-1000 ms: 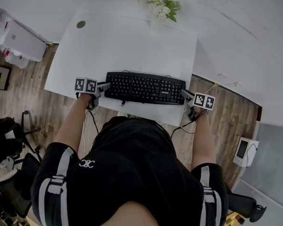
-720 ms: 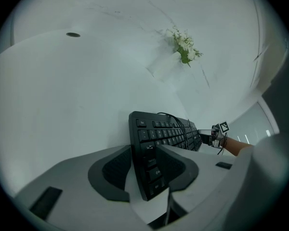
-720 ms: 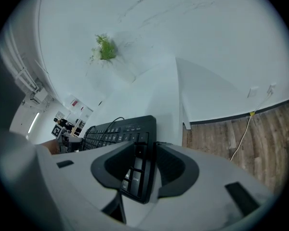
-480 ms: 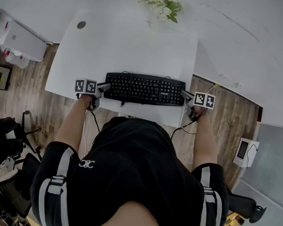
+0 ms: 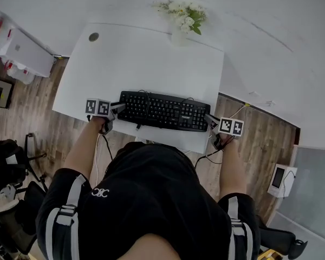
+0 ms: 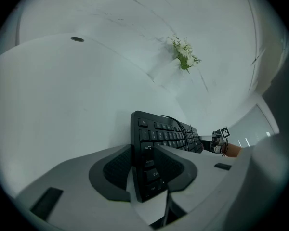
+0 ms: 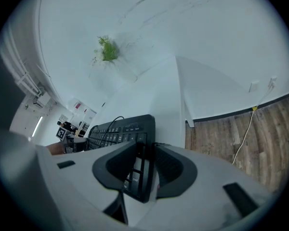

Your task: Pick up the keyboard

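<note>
White desk (image 5: 146, 58), keyboard (image 5: 163, 111) in left gripper (image 5: 120, 108)

A white table (image 5: 146, 64) is standing on a wood-plank floor (image 5: 38, 118), bearing a pale vase (image 5: 179, 37) of white flowers (image 5: 185, 11) at its far edge and showing a round grey grommet (image 5: 93, 37) near its far left corner. A white cabinet (image 5: 21, 50) is sitting off to the left, while a small white device (image 5: 281, 177) with a dark screen is resting on the floor at the right.

No legible txt anywhere.
</note>
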The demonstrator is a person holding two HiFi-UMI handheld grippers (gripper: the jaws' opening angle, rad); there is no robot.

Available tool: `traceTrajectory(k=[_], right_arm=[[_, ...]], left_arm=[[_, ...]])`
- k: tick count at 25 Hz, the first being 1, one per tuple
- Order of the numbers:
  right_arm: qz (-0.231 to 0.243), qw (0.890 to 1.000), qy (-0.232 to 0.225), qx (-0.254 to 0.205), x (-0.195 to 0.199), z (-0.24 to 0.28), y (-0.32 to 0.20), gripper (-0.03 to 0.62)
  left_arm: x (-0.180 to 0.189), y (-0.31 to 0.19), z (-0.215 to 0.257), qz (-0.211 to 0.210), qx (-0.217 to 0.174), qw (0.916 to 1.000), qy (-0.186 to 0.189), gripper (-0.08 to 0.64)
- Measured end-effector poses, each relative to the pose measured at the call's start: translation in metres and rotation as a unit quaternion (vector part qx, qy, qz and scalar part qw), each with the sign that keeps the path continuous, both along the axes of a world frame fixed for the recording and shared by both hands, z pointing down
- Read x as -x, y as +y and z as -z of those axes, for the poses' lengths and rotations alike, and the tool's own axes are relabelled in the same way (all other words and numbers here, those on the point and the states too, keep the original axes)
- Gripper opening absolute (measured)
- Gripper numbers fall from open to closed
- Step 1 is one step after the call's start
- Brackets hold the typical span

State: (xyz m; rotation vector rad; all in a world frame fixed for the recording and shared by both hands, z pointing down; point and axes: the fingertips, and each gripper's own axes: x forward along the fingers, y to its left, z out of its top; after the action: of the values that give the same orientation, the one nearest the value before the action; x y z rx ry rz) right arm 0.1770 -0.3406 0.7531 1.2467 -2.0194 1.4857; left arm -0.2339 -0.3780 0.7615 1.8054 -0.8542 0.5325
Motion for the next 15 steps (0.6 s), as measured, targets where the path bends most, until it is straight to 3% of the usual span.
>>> traceTrajectory(k=[4,9,15], right_arm=[[-0.012,0.999,0.012,-0.033,0.000,0.015,-0.005,0.123],[-0.017,0.995,0.023,-0.091,0.000,0.053,-0.018,0.121],[-0.031,0.983,0.052,-0.173,-0.011,0.105,-0.039,0.117]], left_arm=[[0.000,-0.001,0.008,-0.001,-0.018,0.9998,0.002,0.144],[-0.001,-0.015,0.035,0.005,-0.068,0.9976,0.015,0.144],[-0.009,-0.038,0.082,0.003,-0.138,0.9900,0.032,0.145]])
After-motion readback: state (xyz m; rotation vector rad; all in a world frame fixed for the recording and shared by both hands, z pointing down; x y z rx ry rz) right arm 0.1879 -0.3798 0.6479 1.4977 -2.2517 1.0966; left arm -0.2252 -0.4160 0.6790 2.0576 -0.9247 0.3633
